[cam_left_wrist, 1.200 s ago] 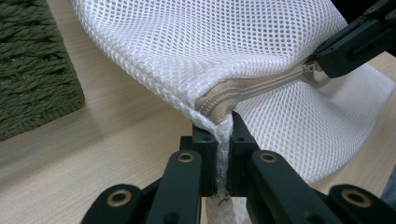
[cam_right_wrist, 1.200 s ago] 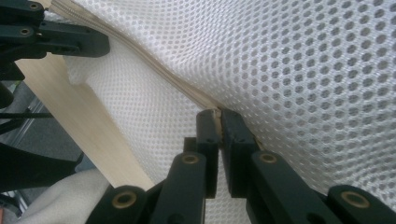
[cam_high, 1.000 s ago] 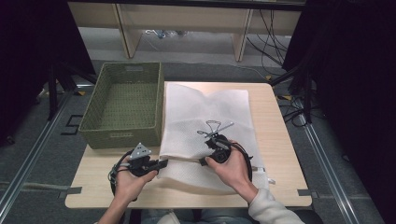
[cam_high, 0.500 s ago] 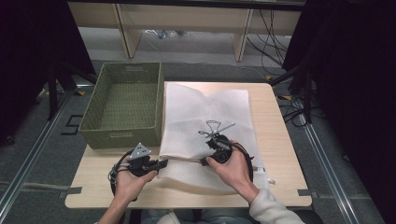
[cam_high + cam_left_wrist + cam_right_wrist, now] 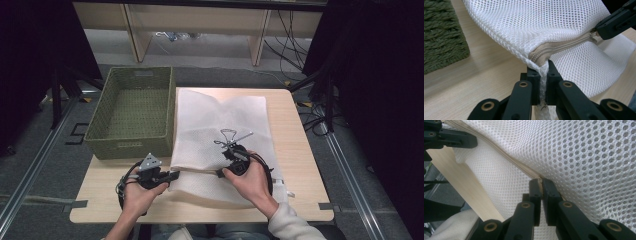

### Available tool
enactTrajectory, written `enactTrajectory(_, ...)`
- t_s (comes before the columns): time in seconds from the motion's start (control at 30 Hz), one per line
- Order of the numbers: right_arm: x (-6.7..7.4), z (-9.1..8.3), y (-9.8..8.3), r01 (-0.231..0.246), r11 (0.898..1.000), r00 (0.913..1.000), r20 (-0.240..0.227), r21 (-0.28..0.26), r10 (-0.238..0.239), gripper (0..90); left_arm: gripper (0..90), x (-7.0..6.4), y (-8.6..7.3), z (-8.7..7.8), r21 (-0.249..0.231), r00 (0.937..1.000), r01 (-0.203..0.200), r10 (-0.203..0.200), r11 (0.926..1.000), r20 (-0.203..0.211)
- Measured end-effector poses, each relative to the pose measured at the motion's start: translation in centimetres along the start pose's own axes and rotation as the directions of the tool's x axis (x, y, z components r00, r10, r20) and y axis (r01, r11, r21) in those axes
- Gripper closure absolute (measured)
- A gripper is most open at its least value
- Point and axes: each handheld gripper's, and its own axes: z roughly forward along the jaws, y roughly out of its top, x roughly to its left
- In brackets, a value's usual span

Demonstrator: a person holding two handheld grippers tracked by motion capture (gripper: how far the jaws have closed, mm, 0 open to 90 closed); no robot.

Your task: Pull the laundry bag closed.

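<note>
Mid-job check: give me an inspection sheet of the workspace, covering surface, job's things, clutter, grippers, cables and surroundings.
Surface: wooden table, bare at its right edge.
Job's things: white mesh bag lies flat beside the basket; its zipper runs along the near, lifted edge.
Clutter: green woven basket, nothing seen inside; a small wire item lies on the bag.
Grippers: left gripper shut on the bag's corner at the zipper end; right gripper shut on the zipper farther along.
Cables: one trails from each gripper; more lie on the floor beyond the table.
Surroundings: wooden shelf legs, dark curtains at both sides.
</note>
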Motion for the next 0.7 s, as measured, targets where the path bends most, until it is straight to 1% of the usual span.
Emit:
enactTrajectory(0.07, -0.01, -0.09, -0.04, -0.012, 1.000, 0.9999, 0.002, 0.001, 0.012, 87.2, 84.5, 0.06, 0.00, -0.03, 0.005, 1.0000, -0.007, 0.007, 1.0000, -0.002)
enactTrajectory(0.1, -0.07, -0.12, -0.06, -0.015, 1.000, 0.9999, -0.003, 0.006, 0.015, 87.3, 84.5, 0.19, 0.01, -0.14, 0.020, 0.9997, -0.024, 0.024, 0.9995, -0.001)
enactTrajectory(0.13, -0.24, -0.15, -0.06, 0.003, 1.000, 1.0000, -0.001, 0.006, -0.003, 87.3, 84.5, 0.01, -0.01, 0.01, -0.001, 1.0000, 0.000, 0.000, 1.0000, -0.003)
enactTrajectory(0.17, -0.14, -0.15, -0.07, -0.019, 1.000, 0.9998, -0.004, 0.006, 0.019, 87.3, 84.5, 0.05, -0.01, -0.02, 0.005, 1.0000, -0.008, 0.008, 1.0000, -0.003)
enactTrajectory(0.23, -0.17, -0.16, -0.09, -0.021, 1.000, 0.9997, -0.009, 0.010, 0.021, 87.3, 84.5, 0.25, 0.02, -0.17, 0.027, 0.9995, -0.032, 0.032, 0.9991, -0.002)
enactTrajectory(0.3, -0.19, -0.15, -0.14, -0.016, 1.000, 0.9998, -0.009, 0.016, 0.016, 87.2, 84.5, 0.19, 0.00, -0.12, 0.021, 0.9996, -0.026, 0.026, 0.9994, -0.003)
enactTrajectory(0.33, -0.20, -0.13, -0.15, -0.019, 1.000, 0.9998, -0.009, 0.017, 0.019, 87.3, 84.5, 0.35, 0.02, -0.25, 0.039, 0.9989, -0.048, 0.048, 0.9981, -0.002)
enactTrajectory(0.37, -0.20, -0.14, -0.14, -0.017, 1.000, 0.9998, -0.010, 0.015, 0.017, 87.2, 84.5, 0.28, 0.01, -0.18, 0.030, 0.9993, -0.036, 0.036, 0.9989, -0.002)
enactTrajectory(0.43, -0.19, -0.17, -0.15, -0.016, 1.000, 0.9998, -0.009, 0.015, 0.017, 87.3, 84.5, 0.31, 0.02, -0.22, 0.034, 0.9991, -0.042, 0.042, 0.9985, -0.002)
enactTrajectory(0.47, -0.18, -0.18, -0.16, -0.016, 1.000, 0.9998, -0.007, 0.015, 0.016, 87.3, 84.5, 0.22, 0.01, -0.15, 0.022, 0.9996, -0.026, 0.026, 0.9994, -0.003)
enactTrajectory(0.5, -0.36, -0.14, -0.15, 0.002, 1.000, 0.9999, -0.011, 0.013, -0.002, 87.2, 84.5, 0.27, 0.01, -0.20, 0.027, 0.9994, -0.033, 0.033, 0.9991, -0.004)
enactTrajectory(0.53, -0.50, -0.14, -0.16, 0.013, 1.000, 0.9998, -0.013, 0.010, -0.013, 87.3, 84.5, 0.27, 0.01, -0.19, 0.027, 0.9995, -0.032, 0.032, 0.9991, -0.002)
enactTrajectory(0.57, -0.53, -0.18, -0.18, 0.009, 1.000, 0.9999, -0.014, 0.013, -0.009, 87.3, 84.5, 0.31, 0.02, -0.22, 0.034, 0.9991, -0.042, 0.042, 0.9985, -0.003)
enactTrajectory(0.6, -0.43, -0.21, -0.22, -0.002, 1.000, 1.0000, -0.002, 0.009, 0.002, 87.2, 84.5, 0.36, 0.01, -0.23, 0.036, 0.9989, -0.048, 0.047, 0.9982, 0.004)
enactTrajectory(0.63, -0.39, -0.24, -0.27, -0.010, 1.000, 1.0000, 0.002, 0.011, 0.010, 87.3, 84.5, 0.28, -0.02, -0.13, 0.026, 0.9996, -0.029, 0.030, 0.9992, -0.001)
enactTrajectory(0.67, -0.49, -0.22, -0.23, -0.006, 1.000, 1.0000, -0.007, 0.012, 0.006, 87.3, 84.5, 0.29, -0.02, -0.15, 0.028, 0.9995, -0.033, 0.033, 0.9991, -0.001)
enactTrajectory(0.7, -0.51, -0.22, -0.23, -0.005, 1.000, 1.0000, -0.003, 0.014, 0.005, 87.3, 84.5, 0.25, 0.00, -0.16, 0.023, 0.9995, -0.032, 0.032, 0.9992, 0.004)
